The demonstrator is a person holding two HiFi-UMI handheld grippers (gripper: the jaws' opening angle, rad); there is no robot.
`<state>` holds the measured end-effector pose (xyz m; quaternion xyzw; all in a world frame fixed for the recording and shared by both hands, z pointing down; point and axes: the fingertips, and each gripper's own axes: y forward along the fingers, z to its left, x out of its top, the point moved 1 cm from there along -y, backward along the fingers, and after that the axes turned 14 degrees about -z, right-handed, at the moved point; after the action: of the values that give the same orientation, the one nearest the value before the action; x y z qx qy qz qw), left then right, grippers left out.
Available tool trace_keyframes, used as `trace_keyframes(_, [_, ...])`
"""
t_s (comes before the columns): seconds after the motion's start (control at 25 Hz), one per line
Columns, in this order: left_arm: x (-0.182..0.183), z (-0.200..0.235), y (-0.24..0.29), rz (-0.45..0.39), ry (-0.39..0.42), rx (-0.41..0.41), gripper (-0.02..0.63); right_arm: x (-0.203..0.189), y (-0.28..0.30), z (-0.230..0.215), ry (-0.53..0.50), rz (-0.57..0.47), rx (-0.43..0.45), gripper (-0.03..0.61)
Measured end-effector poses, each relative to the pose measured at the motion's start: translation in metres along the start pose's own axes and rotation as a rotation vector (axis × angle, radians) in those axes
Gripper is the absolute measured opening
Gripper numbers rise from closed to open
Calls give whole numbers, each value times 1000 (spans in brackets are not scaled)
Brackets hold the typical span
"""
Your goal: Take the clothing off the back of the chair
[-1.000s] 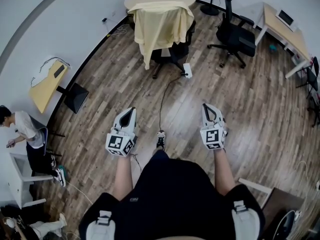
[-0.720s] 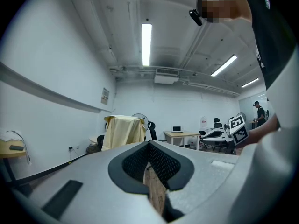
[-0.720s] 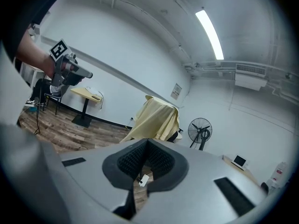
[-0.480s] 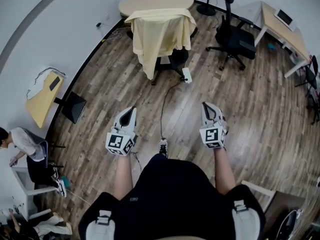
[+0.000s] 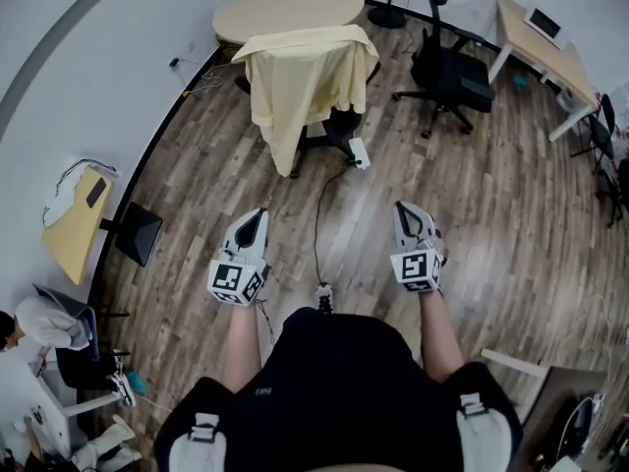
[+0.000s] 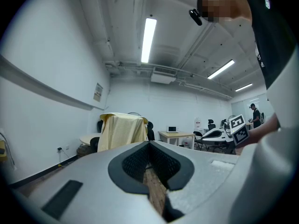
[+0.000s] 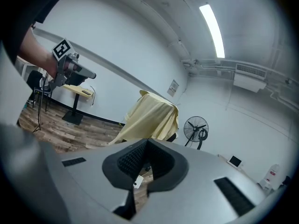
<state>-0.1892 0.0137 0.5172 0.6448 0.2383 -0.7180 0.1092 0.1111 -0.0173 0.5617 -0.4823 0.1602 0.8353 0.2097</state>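
Observation:
A pale yellow garment [image 5: 300, 82] hangs over the back of a black office chair [image 5: 334, 126] beside a round table, well ahead of me in the head view. It also shows as yellow cloth [image 6: 122, 130] in the left gripper view and as a draped garment [image 7: 150, 118] in the right gripper view. My left gripper [image 5: 254, 221] is held in front of my body, shut, with nothing between its jaws. My right gripper [image 5: 409, 214] is level with it on the right, also shut and empty. Both are far short of the chair.
A round wooden table [image 5: 288, 4] stands behind the chair. A second black chair [image 5: 447, 67] and a desk [image 5: 536, 39] are at the right. A white power strip [image 5: 360, 152] and its cable lie on the wood floor. A small yellow side table [image 5: 74, 224] stands left.
The chair with the garment has drawn closer and lower in the head view as I walk toward it. Both grippers keep their pose, shut.

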Motion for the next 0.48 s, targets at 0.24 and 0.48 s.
trace_keyframes(0.24, [-6,22,16,0,-13,-25,2,-4,18,0,0,17,-30,-6])
trace_keyframes(0.48, [-5,39,30,-10,-21,-52,2,-4,28,-2,11,40,-62,-6])
